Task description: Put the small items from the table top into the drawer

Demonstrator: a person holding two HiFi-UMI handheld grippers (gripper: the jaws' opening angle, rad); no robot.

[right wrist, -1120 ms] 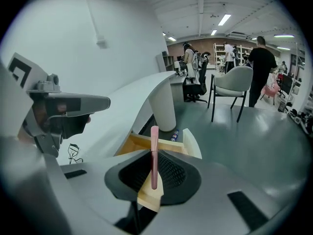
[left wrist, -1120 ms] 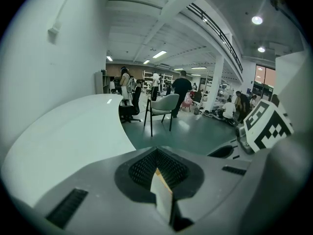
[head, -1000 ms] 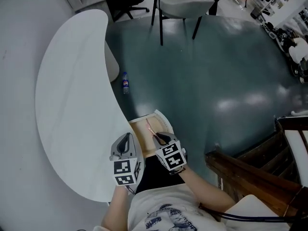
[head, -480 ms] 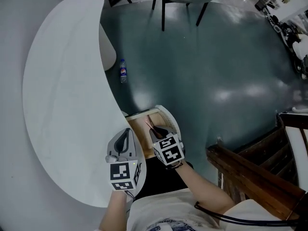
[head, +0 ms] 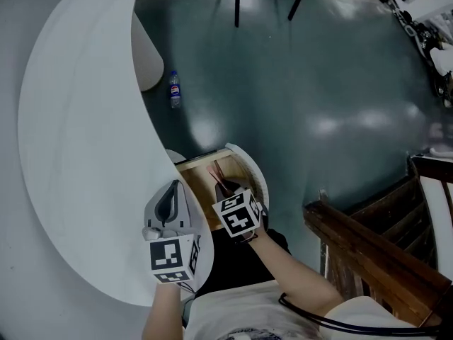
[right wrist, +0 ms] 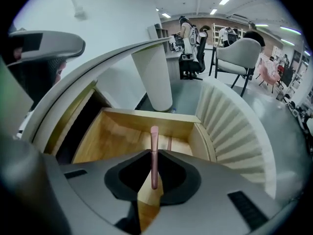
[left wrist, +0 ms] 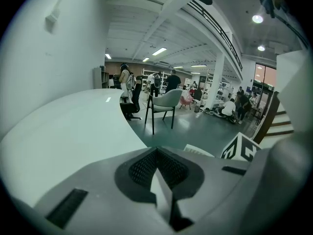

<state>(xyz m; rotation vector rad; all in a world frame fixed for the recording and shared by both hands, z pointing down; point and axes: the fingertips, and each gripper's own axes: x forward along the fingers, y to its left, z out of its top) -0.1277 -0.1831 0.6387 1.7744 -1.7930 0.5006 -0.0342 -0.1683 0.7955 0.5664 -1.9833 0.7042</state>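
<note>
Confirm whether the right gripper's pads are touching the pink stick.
Touching. The right gripper view shows the right gripper closed on the pink stick, pads pressed against both its sides.

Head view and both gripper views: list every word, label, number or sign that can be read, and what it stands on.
No text reads clearly anywhere.
Bottle on the floor: blue label, too small to read.
Marker cubes: black-and-white square patterns, no letters or digits.
Pink stick held by the right hand-held gripper: no print visible.
</note>
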